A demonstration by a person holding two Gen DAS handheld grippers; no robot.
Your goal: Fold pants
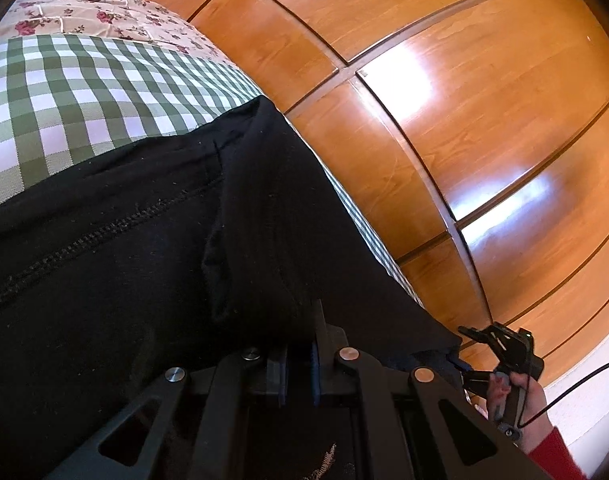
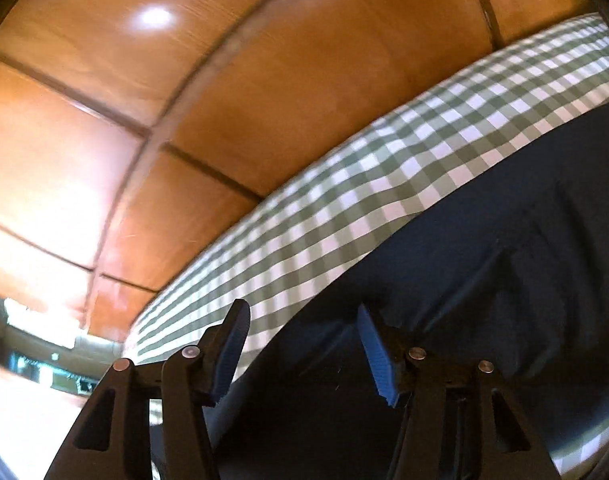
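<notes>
Black pants (image 1: 144,240) lie on a green-and-white checked cloth (image 1: 64,92) over a bed. In the left wrist view my left gripper (image 1: 298,364) is shut on a fold of the black pants, which bunches up between its blue pads. My right gripper shows far right in that view (image 1: 460,354), held by a hand in a red sleeve at the pants' edge. In the right wrist view my right gripper (image 2: 304,320) is open, its blue pads (image 2: 378,354) spread over the pants' edge (image 2: 484,280) and the checked cloth (image 2: 344,200).
A glossy wooden wardrobe (image 1: 424,80) with panelled doors stands close along the bed's side; it also fills the right wrist view (image 2: 184,80). A floral bedspread (image 1: 104,16) lies beyond the checked cloth. A black cable (image 1: 576,384) trails from the right gripper.
</notes>
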